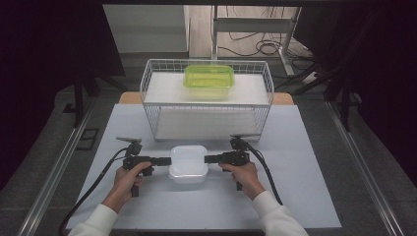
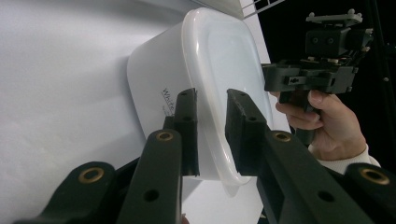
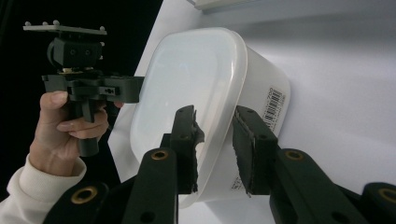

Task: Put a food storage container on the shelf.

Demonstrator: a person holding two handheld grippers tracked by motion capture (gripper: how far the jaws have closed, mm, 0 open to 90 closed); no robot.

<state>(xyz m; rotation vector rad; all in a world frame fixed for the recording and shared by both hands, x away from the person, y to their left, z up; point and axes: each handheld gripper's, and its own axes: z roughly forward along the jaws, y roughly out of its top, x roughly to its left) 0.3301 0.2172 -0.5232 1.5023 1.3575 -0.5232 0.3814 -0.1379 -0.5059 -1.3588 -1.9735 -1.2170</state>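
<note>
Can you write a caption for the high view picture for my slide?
Two hand-held black grippers, left gripper and right gripper, clamp opposite rims of a lidded white translucent plastic box on the pale grey table.

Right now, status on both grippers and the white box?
Left gripper and right gripper clamp opposite rims of white lidded box. Box on table. Wire rack close behind.

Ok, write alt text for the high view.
Two hand-held grippers, left gripper and right gripper, flank a white lidded tub on a pale table, jaws on its rim. Behind stands a wire rack holding a green tub.
</note>
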